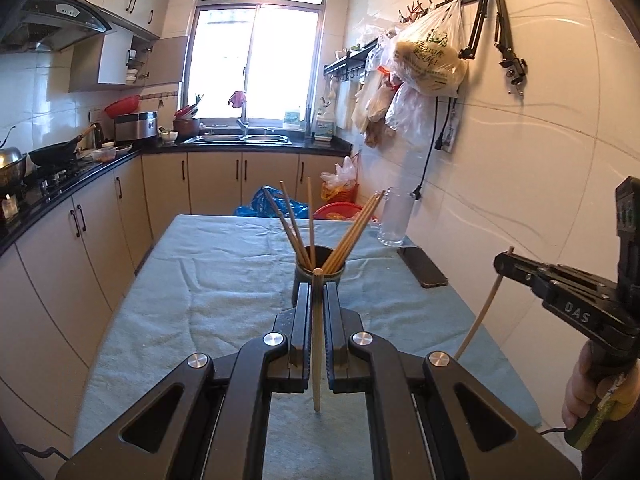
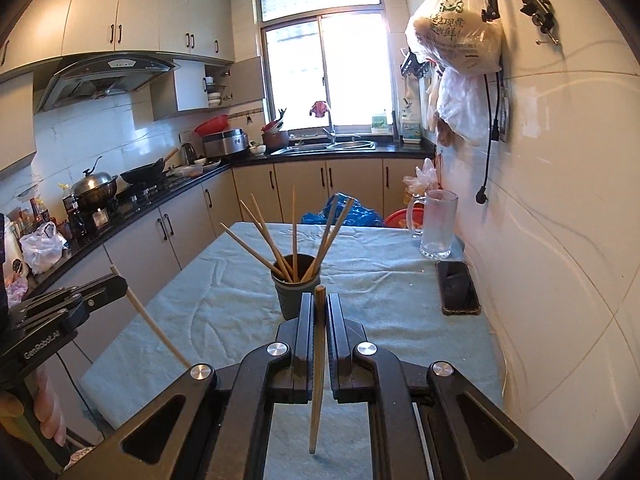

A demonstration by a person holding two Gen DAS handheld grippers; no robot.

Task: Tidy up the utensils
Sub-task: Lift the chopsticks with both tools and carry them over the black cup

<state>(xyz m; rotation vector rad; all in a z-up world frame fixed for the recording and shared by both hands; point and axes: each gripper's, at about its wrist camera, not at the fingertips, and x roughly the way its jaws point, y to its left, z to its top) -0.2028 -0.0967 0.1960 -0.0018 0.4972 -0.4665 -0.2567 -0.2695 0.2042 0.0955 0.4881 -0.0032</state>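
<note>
A dark cup (image 1: 319, 278) (image 2: 296, 294) stands mid-table on a light blue cloth (image 1: 224, 280) and holds several wooden chopsticks (image 1: 296, 226) (image 2: 276, 240). My left gripper (image 1: 317, 290) is shut on one chopstick (image 1: 317, 344), held upright just in front of the cup. My right gripper (image 2: 319, 300) is shut on another chopstick (image 2: 318, 368), also just before the cup. The right gripper shows at the right in the left wrist view (image 1: 500, 264). The left gripper shows at the left in the right wrist view (image 2: 120, 282).
A glass mug (image 1: 394, 218) (image 2: 438, 226) and a black phone (image 1: 422, 266) (image 2: 458, 288) lie by the tiled wall on the right. Kitchen counters with a stove and wok (image 2: 144, 174) run along the left. Plastic bags (image 1: 430, 56) hang on wall hooks.
</note>
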